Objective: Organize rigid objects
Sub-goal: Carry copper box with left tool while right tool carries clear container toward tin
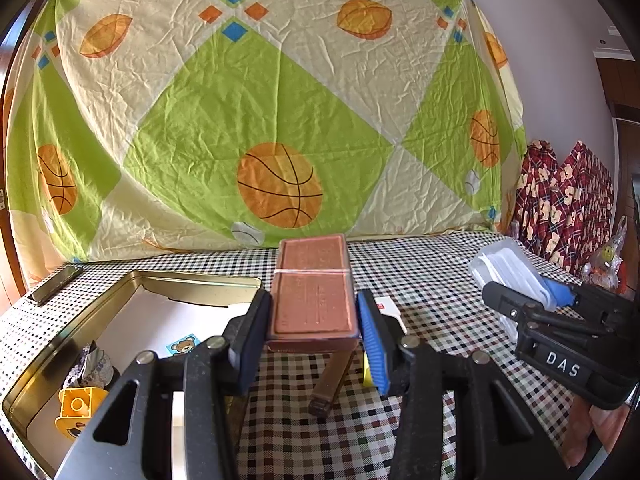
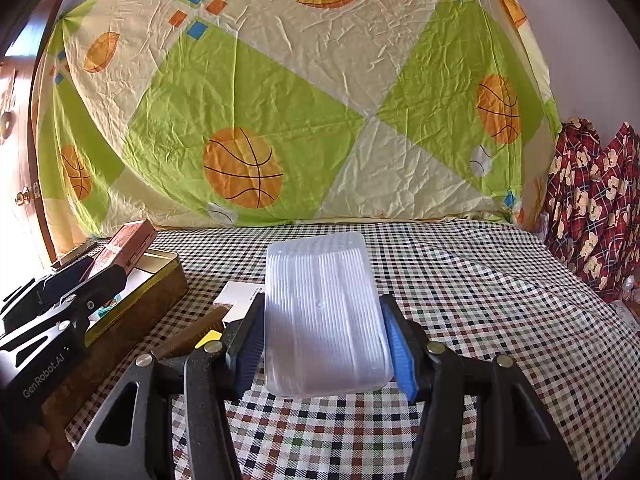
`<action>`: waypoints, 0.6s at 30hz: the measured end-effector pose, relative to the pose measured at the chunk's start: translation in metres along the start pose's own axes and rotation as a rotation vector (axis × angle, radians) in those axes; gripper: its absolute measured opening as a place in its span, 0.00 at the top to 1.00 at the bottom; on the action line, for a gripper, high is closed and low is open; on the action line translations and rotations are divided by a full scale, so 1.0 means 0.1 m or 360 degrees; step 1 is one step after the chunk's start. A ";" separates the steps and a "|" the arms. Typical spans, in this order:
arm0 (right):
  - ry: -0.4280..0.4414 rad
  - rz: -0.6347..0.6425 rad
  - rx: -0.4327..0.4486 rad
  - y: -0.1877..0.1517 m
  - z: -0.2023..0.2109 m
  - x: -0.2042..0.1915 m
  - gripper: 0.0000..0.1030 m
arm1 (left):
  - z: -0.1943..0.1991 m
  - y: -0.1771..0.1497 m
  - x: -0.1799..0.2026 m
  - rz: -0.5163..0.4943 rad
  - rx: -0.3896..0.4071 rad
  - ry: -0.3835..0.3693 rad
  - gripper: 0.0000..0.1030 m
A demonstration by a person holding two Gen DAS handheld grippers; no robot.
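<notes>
Checked tablecloth (image 1: 420,280) lies below as a reddish box (image 1: 314,292) is clamped in the left gripper (image 1: 314,320) beside the tin (image 1: 192,280) and a clear case (image 2: 324,320) in the right gripper (image 2: 324,344), so slippage is risked.

Left claw (image 1: 314,344) clamped on the reddish box (image 1: 314,292), tilted slightly downward. Right claw (image 2: 322,350) closed on the clear plastic case (image 2: 324,320), likewise angled down.

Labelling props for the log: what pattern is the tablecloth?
The tablecloth is a small check of white, black, red and brown squares; the right wrist view shows it best.
</notes>
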State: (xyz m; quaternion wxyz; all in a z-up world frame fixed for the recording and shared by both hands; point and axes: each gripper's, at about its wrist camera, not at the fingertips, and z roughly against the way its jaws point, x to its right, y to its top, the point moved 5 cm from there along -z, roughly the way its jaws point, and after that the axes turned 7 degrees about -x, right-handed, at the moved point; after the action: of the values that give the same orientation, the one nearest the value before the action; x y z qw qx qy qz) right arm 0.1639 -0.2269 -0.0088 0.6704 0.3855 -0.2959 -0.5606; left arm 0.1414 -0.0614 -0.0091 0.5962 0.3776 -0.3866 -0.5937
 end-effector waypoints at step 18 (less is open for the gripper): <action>0.0029 0.0032 0.0077 0.02 0.10 -0.06 0.45 | 0.12 -0.02 -0.08 0.0040 0.0040 0.0021 0.58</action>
State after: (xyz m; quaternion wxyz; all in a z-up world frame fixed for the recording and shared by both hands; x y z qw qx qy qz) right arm 0.1551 -0.2228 -0.0012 0.6692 0.4037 -0.3069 -0.5431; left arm 0.1293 -0.0528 -0.0057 0.6013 0.3842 -0.3948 -0.5787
